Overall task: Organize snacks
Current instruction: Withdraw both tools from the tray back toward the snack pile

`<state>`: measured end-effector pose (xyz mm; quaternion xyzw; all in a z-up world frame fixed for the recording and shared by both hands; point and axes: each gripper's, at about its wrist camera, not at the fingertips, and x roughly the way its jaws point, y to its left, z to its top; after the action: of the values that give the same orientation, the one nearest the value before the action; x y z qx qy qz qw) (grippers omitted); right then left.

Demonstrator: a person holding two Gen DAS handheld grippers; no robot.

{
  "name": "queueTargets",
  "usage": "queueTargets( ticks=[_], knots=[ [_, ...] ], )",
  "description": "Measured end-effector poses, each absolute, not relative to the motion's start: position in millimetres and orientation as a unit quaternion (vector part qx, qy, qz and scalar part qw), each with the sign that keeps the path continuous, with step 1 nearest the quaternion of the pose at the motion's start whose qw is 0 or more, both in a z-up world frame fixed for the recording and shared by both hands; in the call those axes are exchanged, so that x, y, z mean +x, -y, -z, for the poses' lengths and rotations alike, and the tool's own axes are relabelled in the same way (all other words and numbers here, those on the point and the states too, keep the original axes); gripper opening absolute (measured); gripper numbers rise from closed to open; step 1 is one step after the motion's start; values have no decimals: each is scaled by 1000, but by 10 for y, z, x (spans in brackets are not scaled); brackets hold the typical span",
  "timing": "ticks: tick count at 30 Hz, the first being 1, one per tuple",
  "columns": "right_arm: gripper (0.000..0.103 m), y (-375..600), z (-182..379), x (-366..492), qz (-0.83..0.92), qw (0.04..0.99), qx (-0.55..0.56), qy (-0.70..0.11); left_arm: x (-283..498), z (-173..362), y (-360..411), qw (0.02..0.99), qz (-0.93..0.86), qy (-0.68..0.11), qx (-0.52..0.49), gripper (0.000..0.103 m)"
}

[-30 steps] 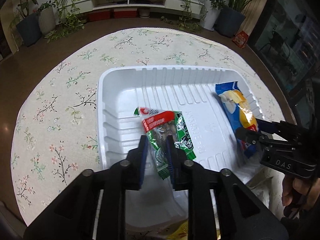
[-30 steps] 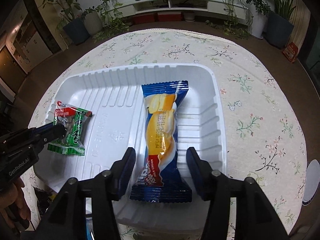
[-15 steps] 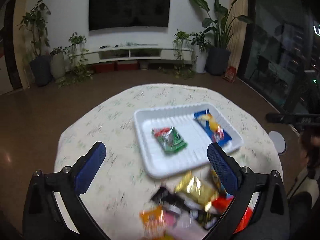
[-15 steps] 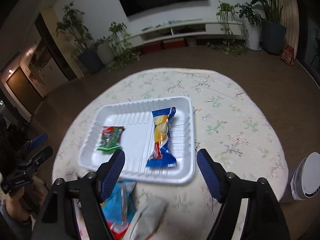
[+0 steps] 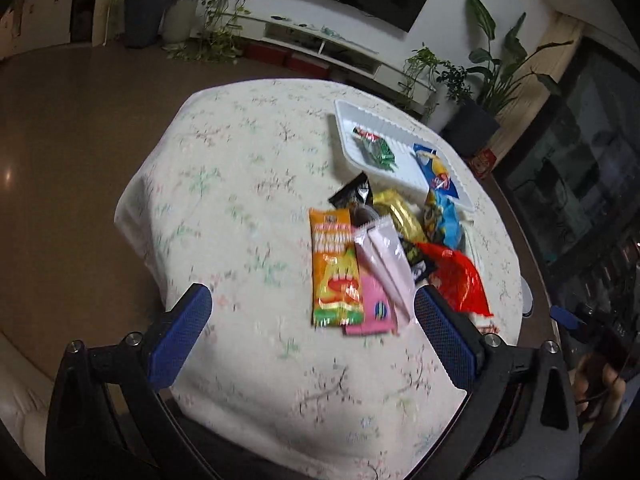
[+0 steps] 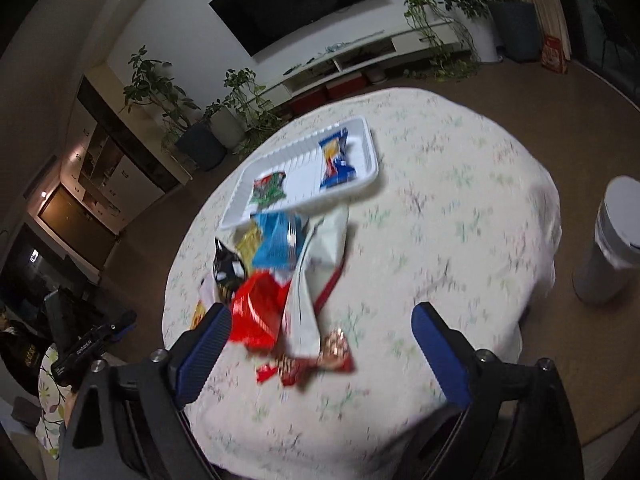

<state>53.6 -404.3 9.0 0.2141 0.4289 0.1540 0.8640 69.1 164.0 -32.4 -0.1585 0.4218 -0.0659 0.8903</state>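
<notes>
Two snacks are in the white tray (image 5: pixel 404 168), rest still loose on the table (image 5: pixel 240 184).

Done so far:
- green packet (image 5: pixel 374 148) lies in the tray's left half.
- blue-and-yellow bar (image 6: pixel 335 156) lies in the right half, apart from the green one.

Left to do: the pile sitting on the tablecloth just off the tray's near edge. In it I count an orange packet (image 5: pixel 334 268), a pale pink pouch (image 5: pixel 386 260), a pink packet partly under those two, a black packet (image 5: pixel 354 194), a gold packet (image 5: pixel 398 212), a light blue bag (image 6: pixel 278 240), a red bag (image 6: pixel 258 306), a white pouch (image 6: pixel 316 268), and a small red wrapper (image 6: pixel 312 364) at the near end of the pile. Frames are motion-blurred, so the count is rough; some pieces overlap and more may be hidden.

Grippers:
- left gripper (image 5: pixel 312 338): jaws spread wide, have just been opening, nothing between the pads. Sits above the near edge of the table, orange and pink packets framed ahead of it.
- right gripper (image 6: pixel 320 354): jaws spread, have just been opening further, nothing pinched. Red bag and small red wrapper lie on the cloth in the gap, not touched.

My read: early stage, two in, roughly nine to go. Next pick is likely from the near end of the pile.
</notes>
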Motion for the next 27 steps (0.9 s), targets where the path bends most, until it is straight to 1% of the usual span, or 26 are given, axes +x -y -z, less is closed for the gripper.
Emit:
queueTargets(
  ticks=[5,12,19,23,25,27],
  knots=[
    [93,3923,44,337,-158,852,239,-439,466,410,-1434,895,96,-412,-139,101],
    [93,3807,46,327,-157,854,231,-438,468,388,-1167,896,147,-403,-115,101],
    [93,3751,24,421,-166,850,230,-443,672,374,-1153,890,152,-416,-106,101],
    [93,3547,-47,499,-177,854,196,-448,838,362,-1067,884,152,-431,-96,101],
    [90,3459,-80,569,-173,857,181,-451,888,341,-980,886,156,-428,-82,99],
    [84,3370,-113,653,-172,857,167,-455,938,347,-882,885,163,-430,-72,91]
  ],
)
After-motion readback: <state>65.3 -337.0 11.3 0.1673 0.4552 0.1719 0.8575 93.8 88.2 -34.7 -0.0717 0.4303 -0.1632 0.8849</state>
